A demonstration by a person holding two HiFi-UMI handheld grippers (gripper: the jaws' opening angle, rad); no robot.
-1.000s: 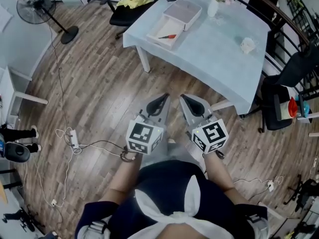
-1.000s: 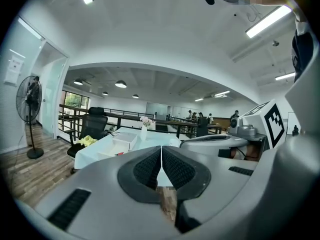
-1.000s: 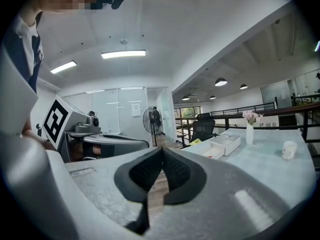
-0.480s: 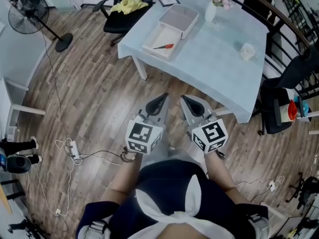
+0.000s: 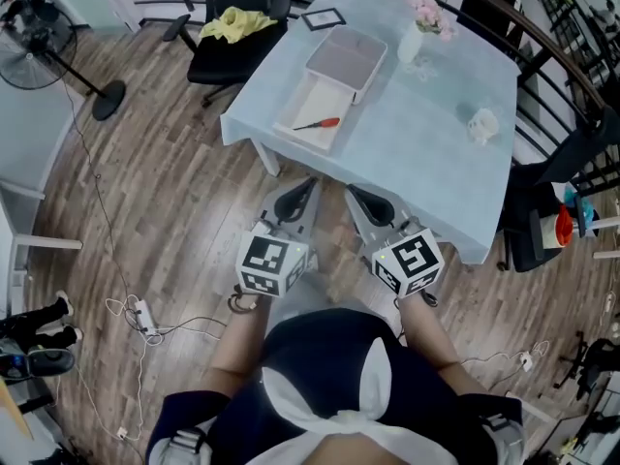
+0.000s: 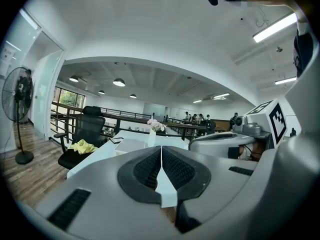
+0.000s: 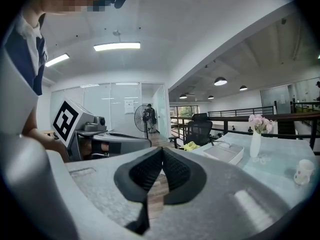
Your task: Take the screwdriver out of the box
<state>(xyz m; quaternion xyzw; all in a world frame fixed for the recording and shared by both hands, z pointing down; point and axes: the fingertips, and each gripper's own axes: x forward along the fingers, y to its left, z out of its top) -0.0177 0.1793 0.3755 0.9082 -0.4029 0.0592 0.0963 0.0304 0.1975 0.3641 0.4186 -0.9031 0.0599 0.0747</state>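
Head view recorded the screwdriver (image 5: 318, 124) lying flat in the nearer, shallow white half of the open box (image 5: 296, 101), on the near left part of the table (image 5: 426, 163). Its long axis ran almost across the picture, slightly tilted. The orange handle lay to the right, toward the table's middle, and the dark shaft pointed left and a little toward the person.

Compared with a second earlier, the table, box and screwdriver sat lower in the picture and closer to both grippers. The screwdriver's lie inside the box was unchanged.

The left gripper (image 5: 308, 184) and right gripper (image 5: 356, 194) were held side by side over the wooden floor, at the table's near edge, well apart from the box. In the left gripper view the left gripper's pads (image 6: 149, 168) were closed against each other with nothing between them. The right gripper view showed the same for the right gripper's pads (image 7: 175, 170).

Beyond the box stood a white vase (image 5: 415, 17) of pink flowers. A black chair (image 5: 228, 51) carrying a yellow cloth (image 5: 237, 22) stood at the table's far left.
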